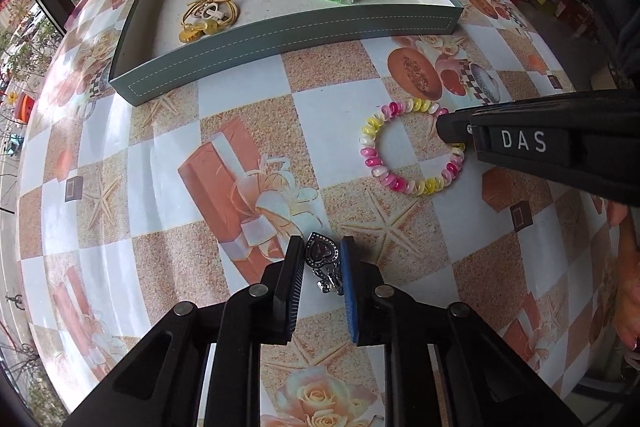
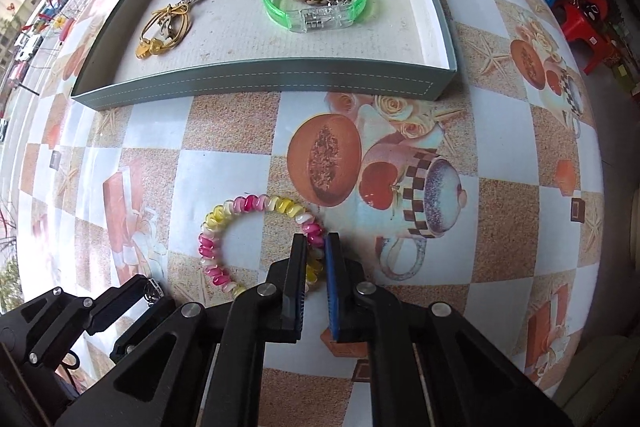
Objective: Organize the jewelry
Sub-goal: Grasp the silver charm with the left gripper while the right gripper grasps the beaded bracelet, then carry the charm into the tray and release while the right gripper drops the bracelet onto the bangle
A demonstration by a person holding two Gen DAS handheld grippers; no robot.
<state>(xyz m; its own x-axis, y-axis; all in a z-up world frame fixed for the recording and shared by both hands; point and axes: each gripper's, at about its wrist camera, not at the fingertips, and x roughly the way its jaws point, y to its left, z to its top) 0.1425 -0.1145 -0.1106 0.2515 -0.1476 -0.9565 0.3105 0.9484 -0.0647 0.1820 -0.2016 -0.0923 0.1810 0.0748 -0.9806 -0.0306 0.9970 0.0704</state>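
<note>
The left tool (image 1: 322, 259) reaches low over the tabletop (image 1: 248, 107), its fingers pinching a dark heart clip (image 1: 320, 254). The right tool (image 2: 316, 255) comes in flat from the right side, its narrow fingers squeezing one side of the pink and yellow coil bracelet (image 2: 224, 223), which lies on the tabletop in front of the tray (image 2: 256, 83). The tray holds a green bangle (image 2: 276, 7) and gold hair ties (image 2: 160, 27).
</note>
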